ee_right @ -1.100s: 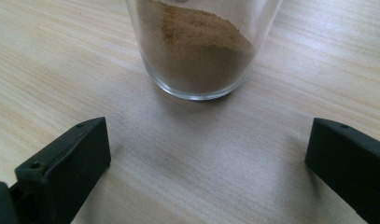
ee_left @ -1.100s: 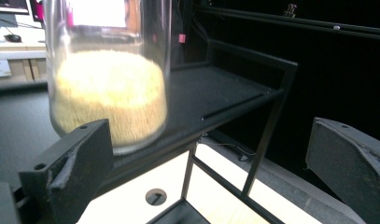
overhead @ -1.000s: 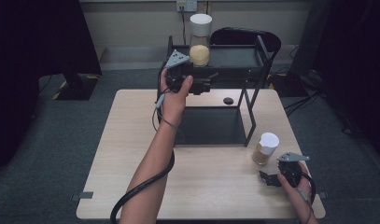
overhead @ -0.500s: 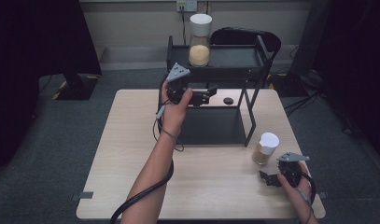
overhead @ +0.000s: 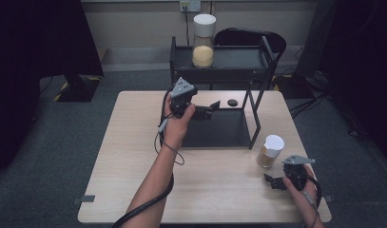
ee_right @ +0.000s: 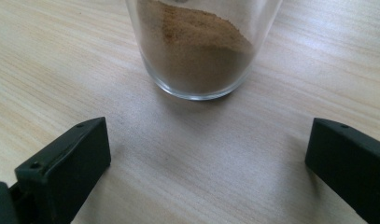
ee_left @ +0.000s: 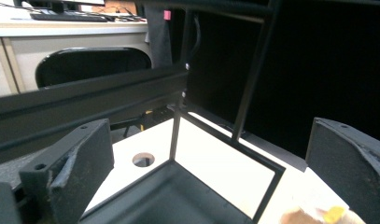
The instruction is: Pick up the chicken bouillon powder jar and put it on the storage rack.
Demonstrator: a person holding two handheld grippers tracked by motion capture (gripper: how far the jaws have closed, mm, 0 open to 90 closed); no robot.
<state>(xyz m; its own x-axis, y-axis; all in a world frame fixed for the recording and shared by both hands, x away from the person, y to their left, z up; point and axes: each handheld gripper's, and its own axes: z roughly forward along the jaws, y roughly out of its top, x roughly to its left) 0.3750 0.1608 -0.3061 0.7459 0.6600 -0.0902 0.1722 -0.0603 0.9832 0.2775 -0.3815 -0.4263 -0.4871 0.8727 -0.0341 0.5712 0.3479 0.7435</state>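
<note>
Two jars are in play, and the one that matters for your next move is the small glass jar (overhead: 270, 151) with the white lid, standing upright on the desk (overhead: 134, 156) just off the front right leg of the black metal rack (overhead: 219, 61). Your right hand-held gripper (overhead: 275, 182) rests low on the desk near its front right corner, jaws spread wide and holding nothing. In the right gripper view the jar (ee_right: 197, 46) sits straight ahead of the jaws and centred between them, close but not touching. Its long axis is vertical, so a level, forward slide looks like the way in. The right hand is clearly the nearer one.

Your left hand-held gripper (overhead: 208, 110) is raised over the rack's lower tray, jaws also wide and empty, well apart from that jar.

The jar is clear, smooth and round-walled, with a fine brown powder filling its lower part; expect a slippery surface. The taller jar (overhead: 203, 40) of yellow grains stands on the rack's top shelf. The desk is pale wood grain, matte.
</note>
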